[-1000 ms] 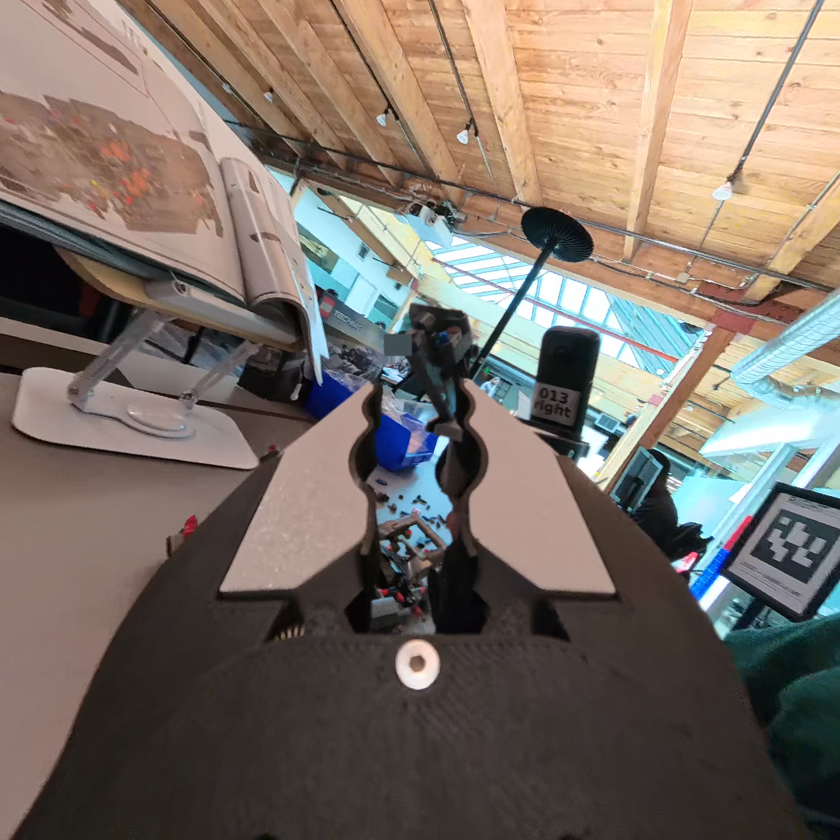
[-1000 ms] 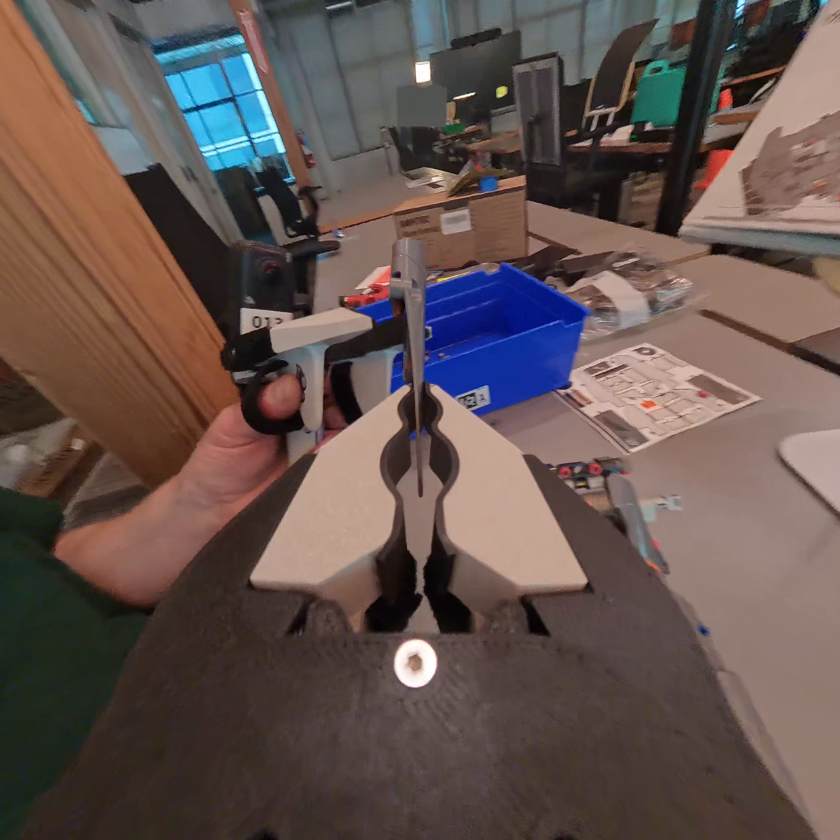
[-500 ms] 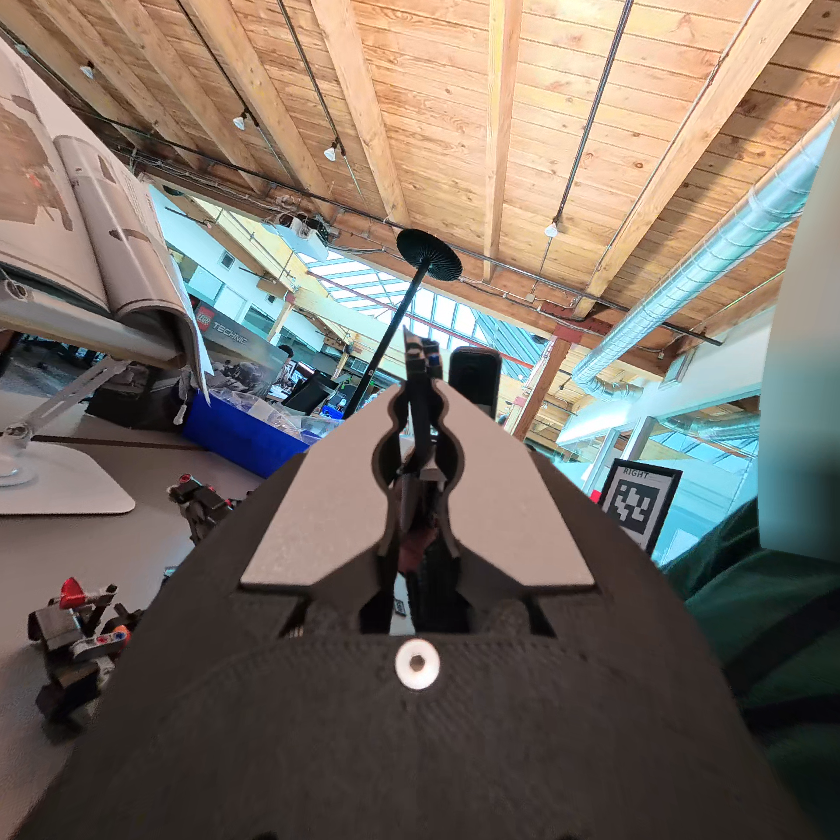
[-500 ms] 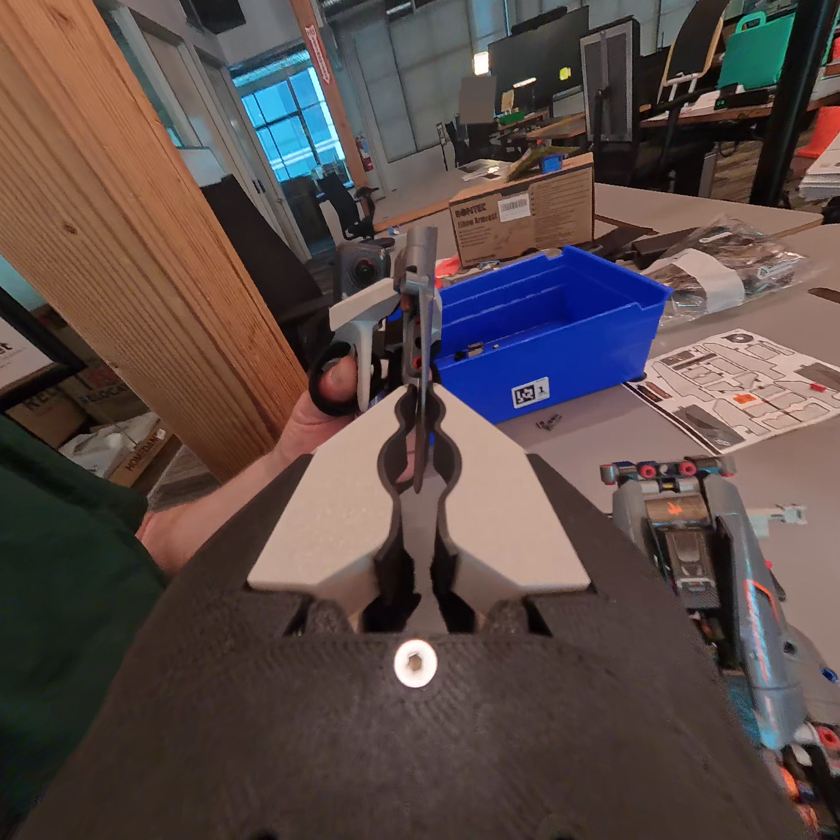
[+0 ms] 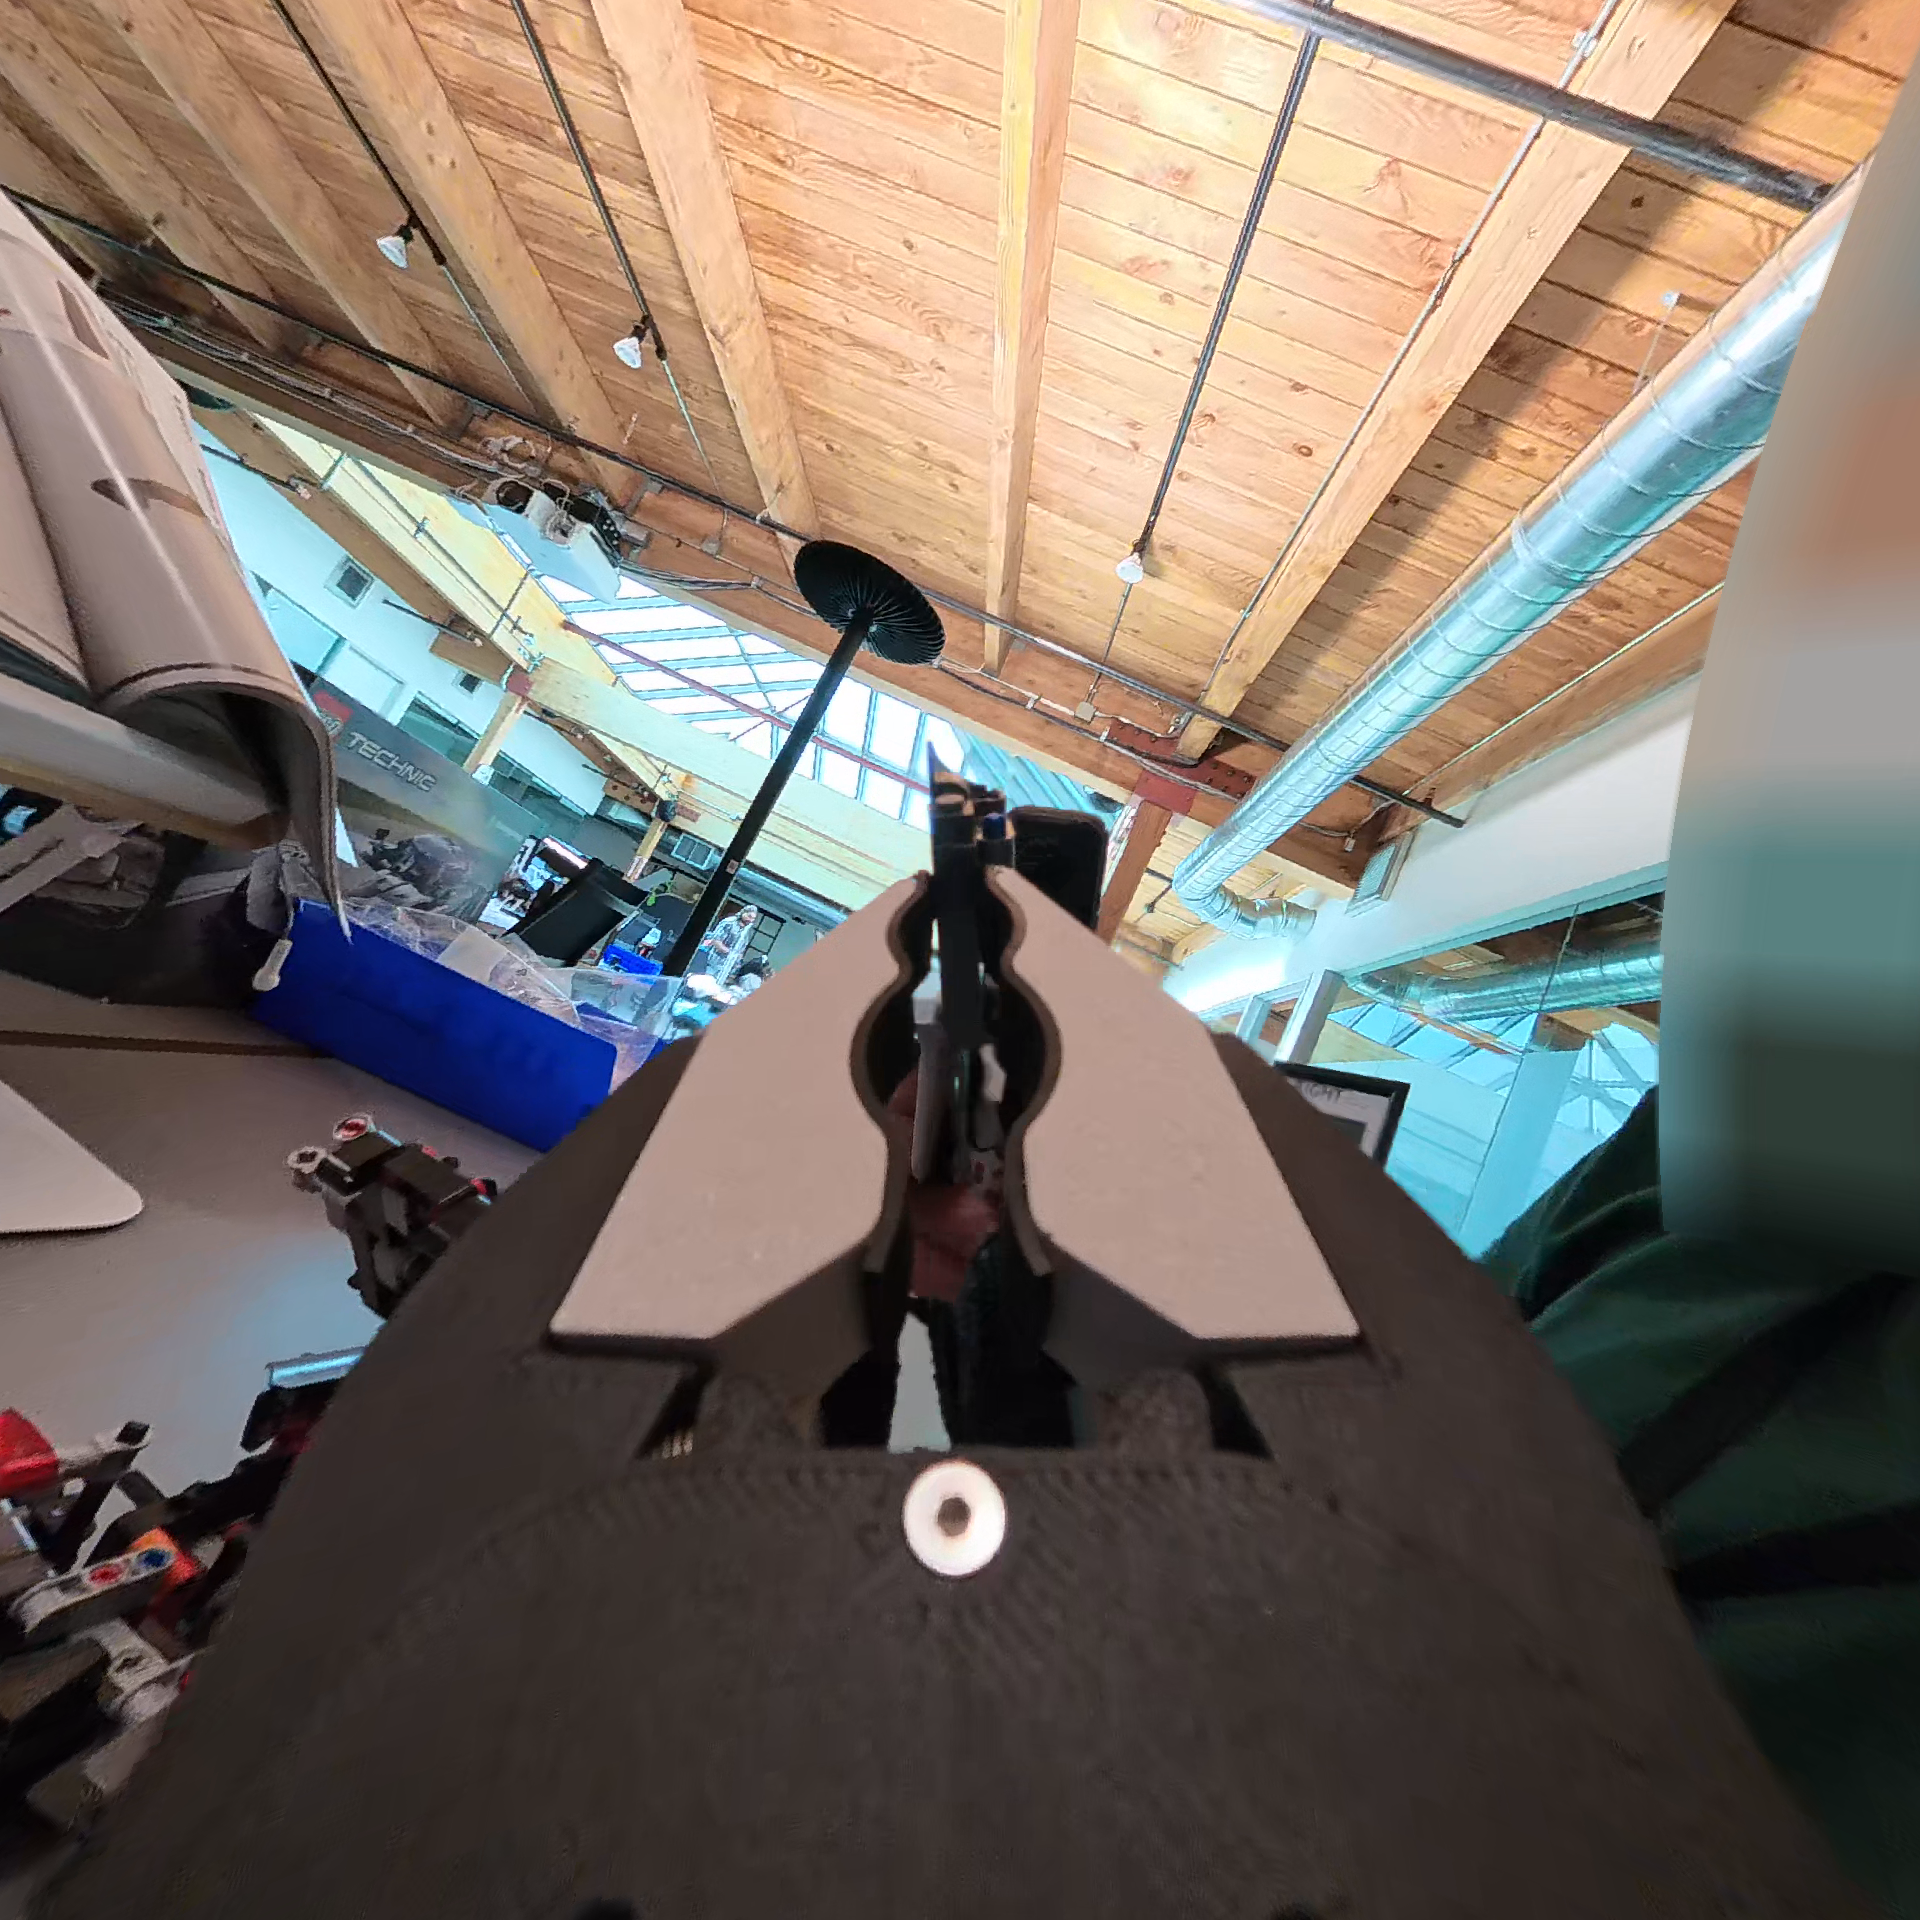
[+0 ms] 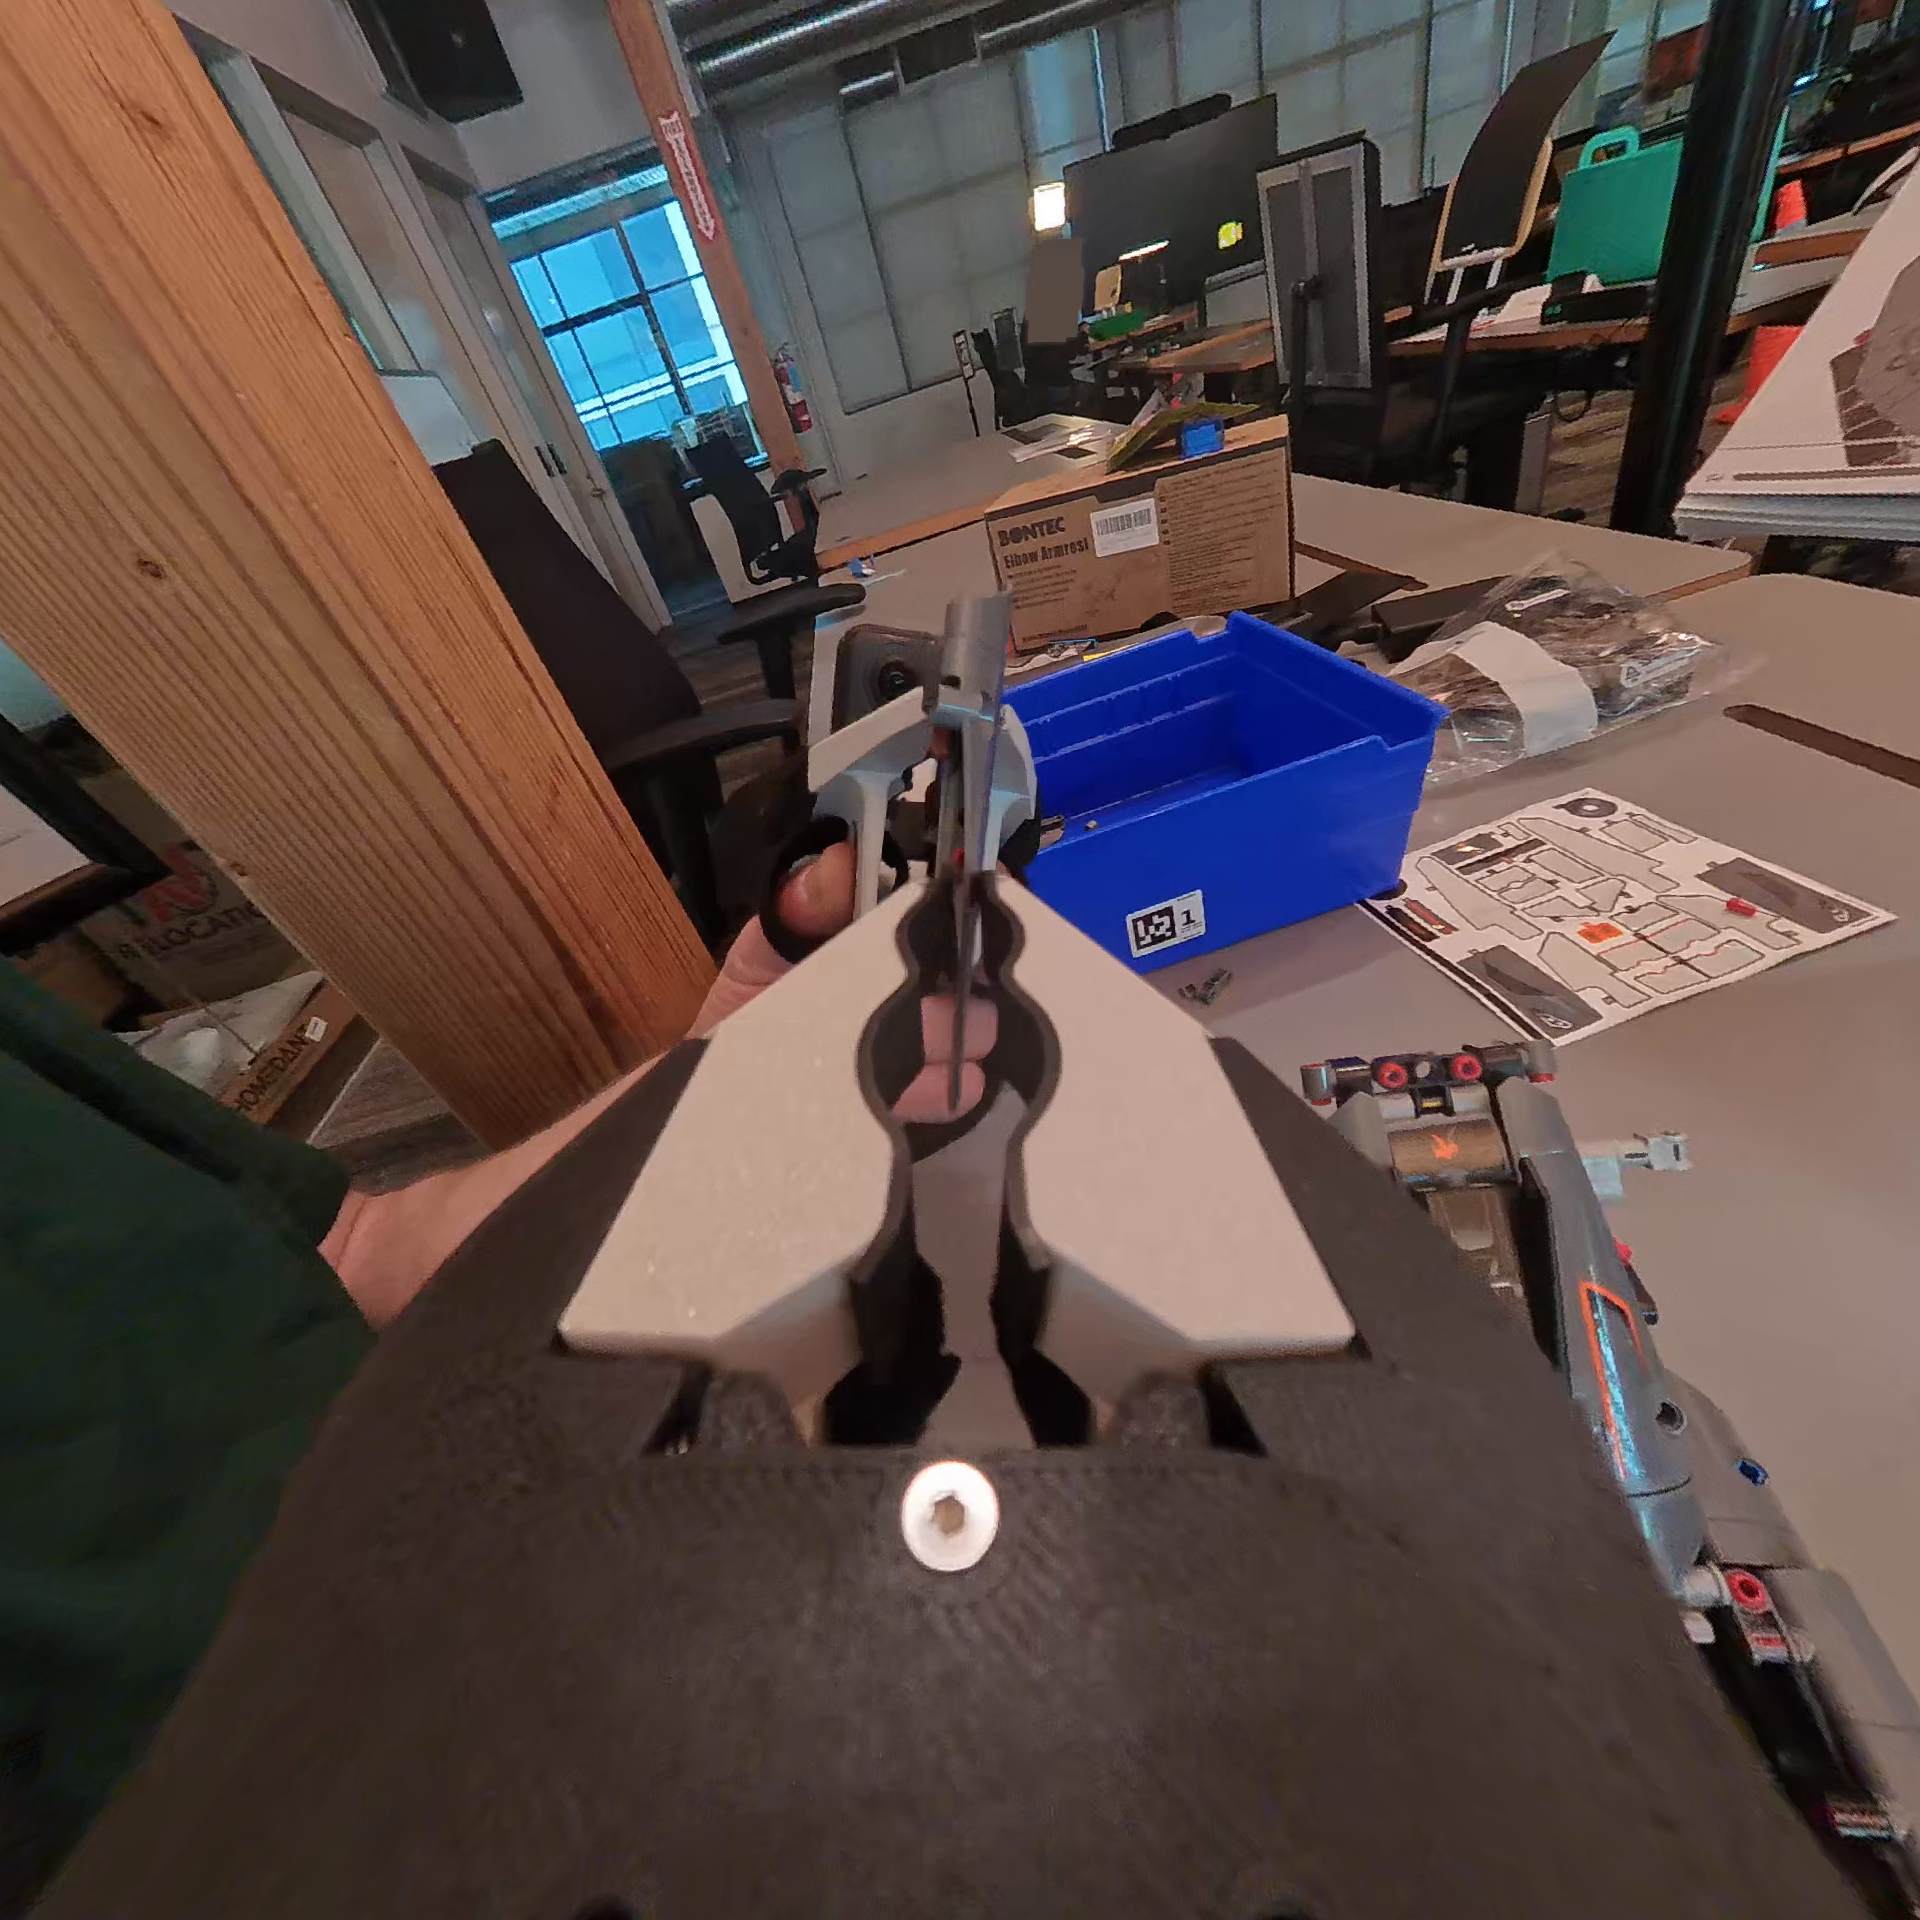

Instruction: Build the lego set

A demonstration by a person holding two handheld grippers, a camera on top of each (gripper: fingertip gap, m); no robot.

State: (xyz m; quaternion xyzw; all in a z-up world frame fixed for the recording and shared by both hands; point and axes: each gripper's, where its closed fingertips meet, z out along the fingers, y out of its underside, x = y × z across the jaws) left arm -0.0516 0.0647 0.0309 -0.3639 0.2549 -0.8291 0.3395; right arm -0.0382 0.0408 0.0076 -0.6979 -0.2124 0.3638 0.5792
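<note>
In the left wrist view my left gripper (image 5: 958, 896) is shut on a thin black lego piece (image 5: 956, 831), seen edge-on and pointing up toward the ceiling. In the right wrist view my right gripper (image 6: 961, 894) is shut on a thin grey lego panel (image 6: 975, 665), also edge-on. The panel reaches between the fingers (image 6: 871, 750) of the left gripper, which a hand (image 6: 831, 894) holds just beyond. The right gripper's camera body (image 5: 1055, 862) shows right behind the black piece. A long grey lego model (image 6: 1590, 1299) lies on the table to the right.
A blue bin (image 6: 1226, 790) stands behind the grippers, with a sticker sheet (image 6: 1621, 914), parts bags (image 6: 1558, 665) and a cardboard box (image 6: 1143, 540) around it. A wooden post (image 6: 260, 520) is at the left. An instruction book (image 5: 135, 520) on a stand and dark lego assemblies (image 5: 395, 1195) sit left. About 4 centimetres separates my left fingertips from my right.
Both grippers stay shut on their pieces. The left view has tilted up and away from the book. The right view has swung so the grey model on the table comes into sight.
</note>
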